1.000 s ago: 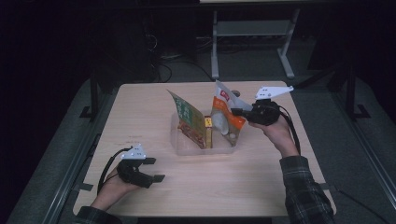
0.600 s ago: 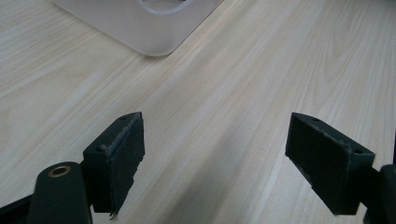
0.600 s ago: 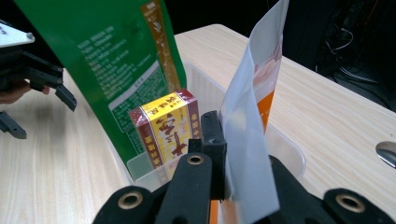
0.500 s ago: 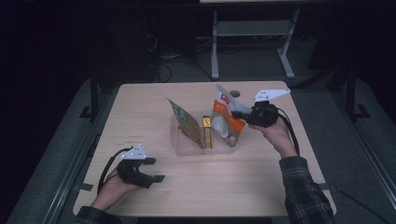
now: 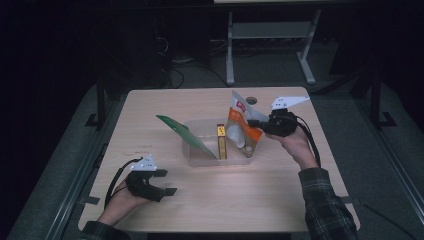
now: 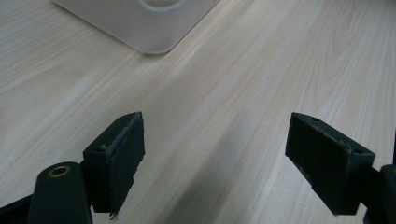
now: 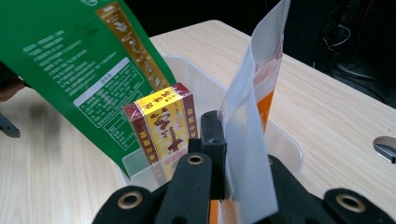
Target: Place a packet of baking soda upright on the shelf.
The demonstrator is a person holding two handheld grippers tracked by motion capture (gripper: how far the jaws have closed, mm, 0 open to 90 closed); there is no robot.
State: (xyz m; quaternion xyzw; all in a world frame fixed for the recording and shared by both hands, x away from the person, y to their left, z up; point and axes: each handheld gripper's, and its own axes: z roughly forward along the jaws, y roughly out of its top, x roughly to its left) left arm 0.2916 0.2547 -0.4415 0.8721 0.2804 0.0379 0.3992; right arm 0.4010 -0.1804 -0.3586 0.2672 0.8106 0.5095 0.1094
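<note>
Right hand-held gripper (image 5: 255,123) clamped on orange-white pouch (image 5: 240,131), lower end inside clear bin (image 5: 200,159) beside yellow box (image 5: 221,141) and green packet (image 5: 182,134); release outstanding. Left hand-held gripper (image 5: 167,182) agape, idle on tabletop (image 5: 240,200).

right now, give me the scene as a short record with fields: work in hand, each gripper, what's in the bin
work in hand: orange and white pouch being set in the clear bin
right gripper: shut on the pouch's edge, at the bin's right end
left gripper: open, nothing between its jaws, low over the table near the front left corner
in bin: green packet leaning out to the left, yellow and red box upright in the middle
</note>
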